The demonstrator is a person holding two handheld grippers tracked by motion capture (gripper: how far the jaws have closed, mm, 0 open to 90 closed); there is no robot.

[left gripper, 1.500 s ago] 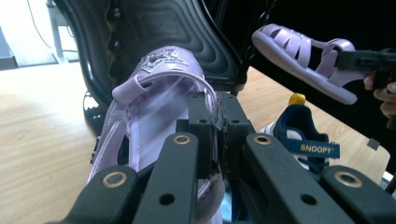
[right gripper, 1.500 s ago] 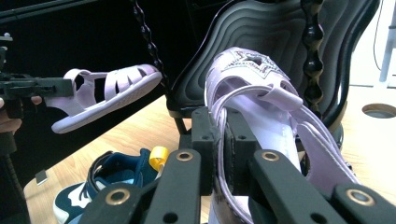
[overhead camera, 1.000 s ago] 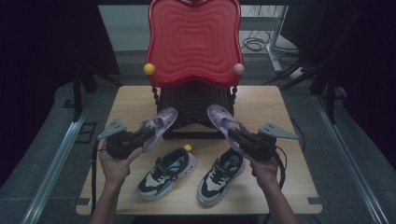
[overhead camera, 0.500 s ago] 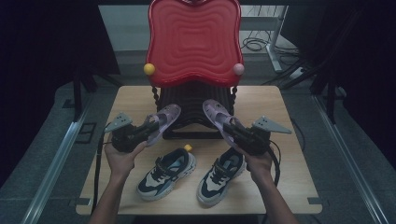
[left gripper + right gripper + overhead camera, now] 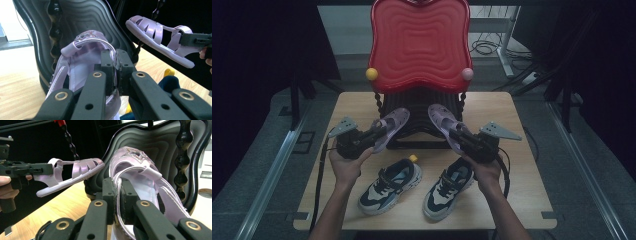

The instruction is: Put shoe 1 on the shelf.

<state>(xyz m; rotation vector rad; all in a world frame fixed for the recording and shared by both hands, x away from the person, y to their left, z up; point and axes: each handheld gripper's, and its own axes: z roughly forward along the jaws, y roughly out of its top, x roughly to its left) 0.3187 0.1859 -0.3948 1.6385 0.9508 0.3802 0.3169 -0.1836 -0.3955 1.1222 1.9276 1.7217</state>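
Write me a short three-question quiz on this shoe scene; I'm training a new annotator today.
1. True or false: the left gripper is shut on a lilac sandal.
2. What does the right gripper hold? A) a sneaker B) a lilac sandal C) a yellow ball
3. How many sneakers lie on the table?

Key:
1. True; its jaws pinch the heel strap.
2. B; the second sandal, also by its strap.
3. Two: left sneaker, right sneaker, side by side in front of the red chair.
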